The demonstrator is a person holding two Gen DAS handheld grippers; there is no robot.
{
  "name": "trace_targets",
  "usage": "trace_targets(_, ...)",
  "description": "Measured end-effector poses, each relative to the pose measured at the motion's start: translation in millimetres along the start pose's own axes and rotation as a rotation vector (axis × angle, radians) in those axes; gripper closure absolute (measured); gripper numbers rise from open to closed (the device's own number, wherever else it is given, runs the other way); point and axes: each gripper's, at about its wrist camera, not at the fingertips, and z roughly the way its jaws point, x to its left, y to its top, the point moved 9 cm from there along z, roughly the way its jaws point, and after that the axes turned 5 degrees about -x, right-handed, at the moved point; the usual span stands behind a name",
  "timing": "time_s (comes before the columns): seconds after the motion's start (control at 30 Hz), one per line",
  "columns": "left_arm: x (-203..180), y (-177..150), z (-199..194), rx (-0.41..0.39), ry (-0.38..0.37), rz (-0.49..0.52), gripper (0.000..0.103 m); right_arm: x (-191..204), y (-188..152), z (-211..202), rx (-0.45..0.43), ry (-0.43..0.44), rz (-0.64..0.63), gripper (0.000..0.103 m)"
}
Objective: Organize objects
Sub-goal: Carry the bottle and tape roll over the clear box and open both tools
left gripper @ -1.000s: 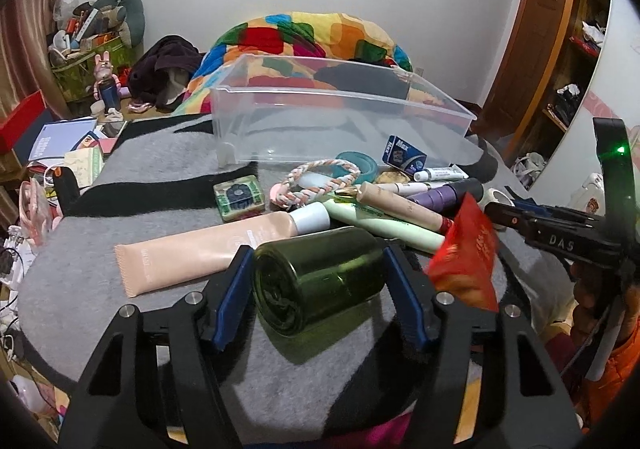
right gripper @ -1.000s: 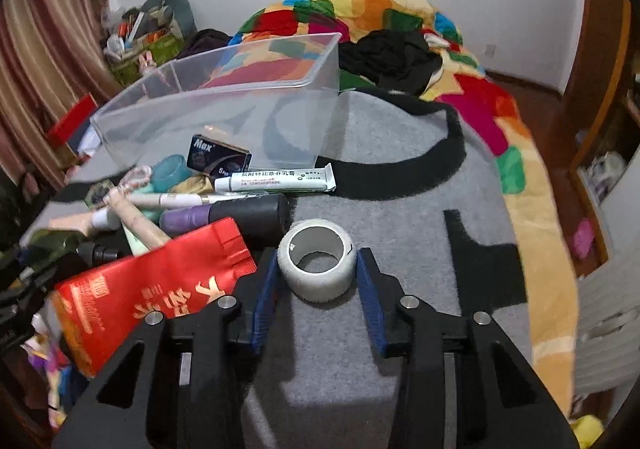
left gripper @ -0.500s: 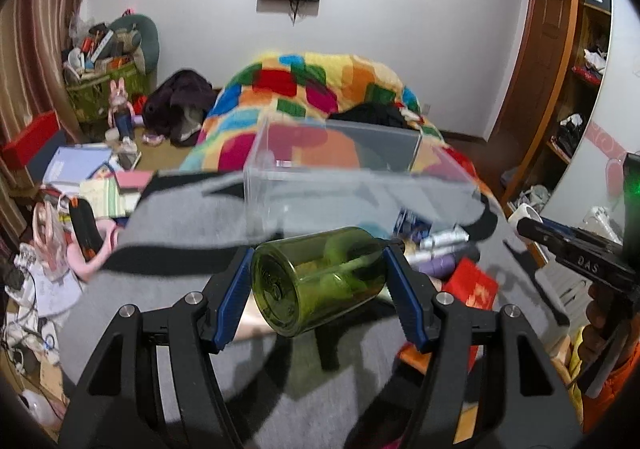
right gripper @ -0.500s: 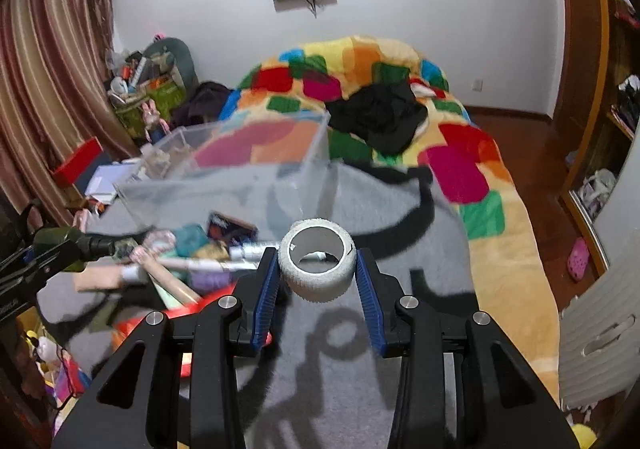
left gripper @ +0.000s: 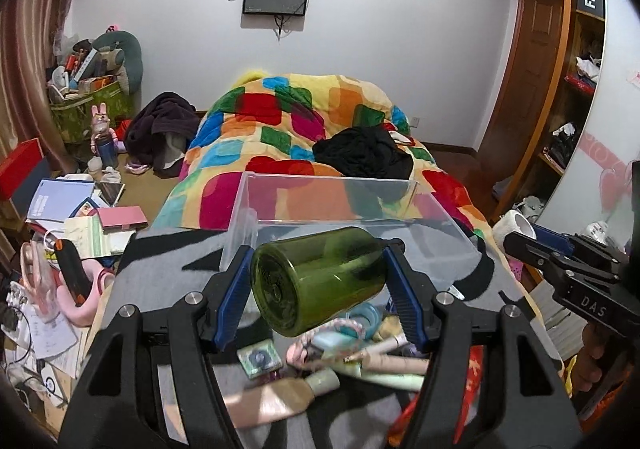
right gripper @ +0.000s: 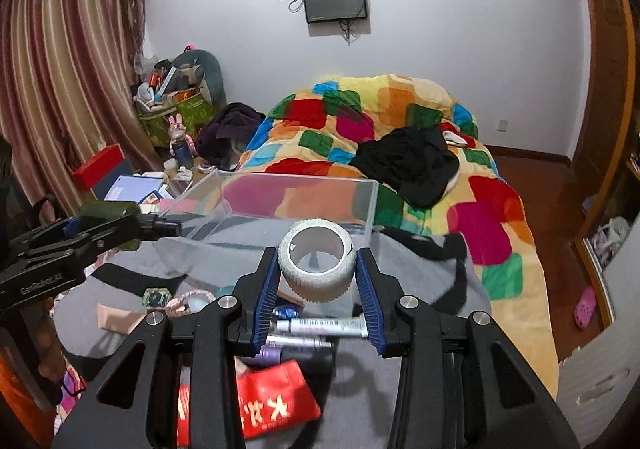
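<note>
Two tongs are loaded. Left tongs (left gripper: 318, 279) pinch a smooth green glass bottle (left gripper: 316, 277), lying sideways, raised above the clutter. Right tongs (right gripper: 316, 275) pinch a white textured tape roll (right gripper: 317, 264), also lifted. A clear rigid plastic bin (left gripper: 340, 205) stands just beyond both. Below lie soft tubes (right gripper: 320, 327), a braided rope ring (left gripper: 340, 329) and a red glossy packet (right gripper: 276, 405) on grey fabric (right gripper: 420, 289).

Blurred peach tube (left gripper: 268, 399); red packet (right gripper: 276, 405) partly hidden.
</note>
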Motion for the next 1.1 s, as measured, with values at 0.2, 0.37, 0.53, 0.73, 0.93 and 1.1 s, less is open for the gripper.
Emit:
trace_targets(0.2,1.5,7.9,32.3,0.064,-0.007,0.003,0.038,1.9,7.6,41.5,0.094,0.034,0.006,0.068)
trace_targets(0.37,2.9,7.2,60.8,0.138,-0.016,-0.003,0.038,4.4,2.9,78.7,0.191,0.051,0.011,0.068)
trace_targets(0.53,2.5,2.0,83.7,0.201,-0.013,0.005,0.038,6.4,-1.7,104.7,0.248,0.040,-0.010,0.068)
trace_targets(0.73,-4.4,-7.0,102.0,0.251,0.000,0.047,0.038,6.9,-13.7,126.2,0.304,0.015,-0.054,0.068)
trace_targets(0.93,-11.3,-16.7,112.3,0.282,0.005,0.091,0.038,7.8,-20.1,131.3,0.320,0.019,-0.069,0.067)
trace_targets(1.1,-13.3,-19.8,112.0,0.288,-0.005,0.093,0.038,6.6,-19.7,128.8,0.314,0.012,-0.081,0.067)
